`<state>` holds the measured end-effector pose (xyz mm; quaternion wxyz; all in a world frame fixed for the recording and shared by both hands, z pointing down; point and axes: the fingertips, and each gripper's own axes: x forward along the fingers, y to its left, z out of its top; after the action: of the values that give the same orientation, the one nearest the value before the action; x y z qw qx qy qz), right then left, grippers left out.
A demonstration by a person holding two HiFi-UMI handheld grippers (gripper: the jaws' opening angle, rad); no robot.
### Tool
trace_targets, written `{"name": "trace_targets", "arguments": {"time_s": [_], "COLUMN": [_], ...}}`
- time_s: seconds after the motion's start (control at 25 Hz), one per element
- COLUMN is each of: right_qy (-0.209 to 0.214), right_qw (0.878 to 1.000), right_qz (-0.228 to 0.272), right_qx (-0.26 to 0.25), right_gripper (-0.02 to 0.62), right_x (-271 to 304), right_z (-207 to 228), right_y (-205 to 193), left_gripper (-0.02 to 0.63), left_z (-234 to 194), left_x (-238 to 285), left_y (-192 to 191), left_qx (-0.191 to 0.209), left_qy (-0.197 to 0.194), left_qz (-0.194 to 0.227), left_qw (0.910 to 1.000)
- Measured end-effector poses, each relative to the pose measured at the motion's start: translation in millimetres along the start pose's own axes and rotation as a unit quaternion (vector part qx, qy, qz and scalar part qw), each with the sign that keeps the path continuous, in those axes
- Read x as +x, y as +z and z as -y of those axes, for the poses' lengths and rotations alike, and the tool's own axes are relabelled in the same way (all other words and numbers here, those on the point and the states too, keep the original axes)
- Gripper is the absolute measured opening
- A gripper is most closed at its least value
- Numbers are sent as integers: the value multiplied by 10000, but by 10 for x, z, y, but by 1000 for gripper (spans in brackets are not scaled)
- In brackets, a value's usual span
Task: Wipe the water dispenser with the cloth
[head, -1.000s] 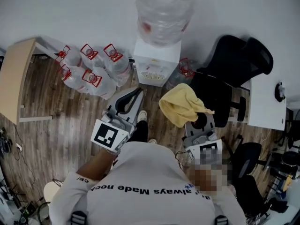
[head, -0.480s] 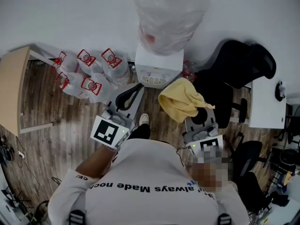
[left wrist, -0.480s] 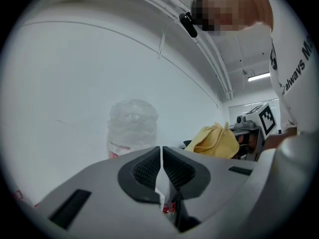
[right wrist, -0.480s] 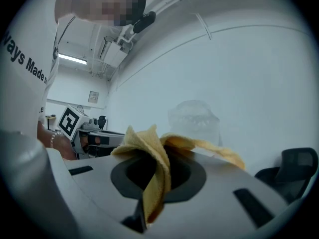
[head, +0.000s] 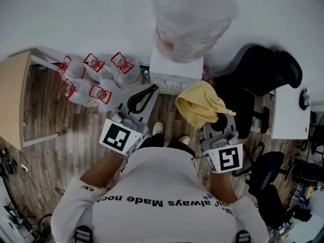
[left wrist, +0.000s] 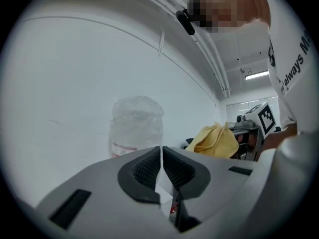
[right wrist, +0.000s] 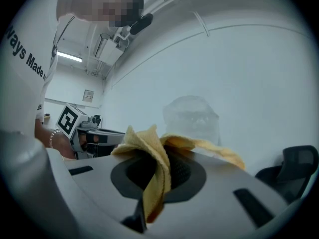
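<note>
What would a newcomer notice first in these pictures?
The yellow cloth, clamped in the right gripper, stands out just in front of the white water dispenser with its large clear bottle at the wall. Left of the dispenser, red-capped water jugs cluster on the wooden floor; the left gripper is shut on nothing.

Bottle (head: 192, 19) top cut off; cloth (head: 200, 105) hides right gripper (head: 216, 119) jaws.

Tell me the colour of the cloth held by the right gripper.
Pale yellow; the cloth shows best in the head view.
</note>
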<state>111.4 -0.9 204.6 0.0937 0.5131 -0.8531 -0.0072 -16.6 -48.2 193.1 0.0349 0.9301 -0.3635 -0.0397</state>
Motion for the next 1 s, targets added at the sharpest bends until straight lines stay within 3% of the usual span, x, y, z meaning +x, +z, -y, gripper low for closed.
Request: {"name": "trace_targets", "arguments": {"time_s": [0.32, 0.8, 1.0], "right_qy": [-80, -523, -457], "right_qw": [9999, 9941, 9882], "right_qz": [-6, -712, -1151], "right_qx": [-137, -627, -904], "right_gripper": [38, 38, 38], "right_x": [92, 557, 826], "right_z": [218, 858, 1048], "right_y": [-168, -1046, -1447], "left_gripper": [32, 32, 32], "left_z": [-86, -86, -133], "left_x": [138, 369, 391], "left_y": [-112, -496, -561], "left_qx": [-59, -152, -173], "left_qy": [85, 73, 115], "left_qz": [26, -155, -194], "left_qw": [9999, 9997, 9996]}}
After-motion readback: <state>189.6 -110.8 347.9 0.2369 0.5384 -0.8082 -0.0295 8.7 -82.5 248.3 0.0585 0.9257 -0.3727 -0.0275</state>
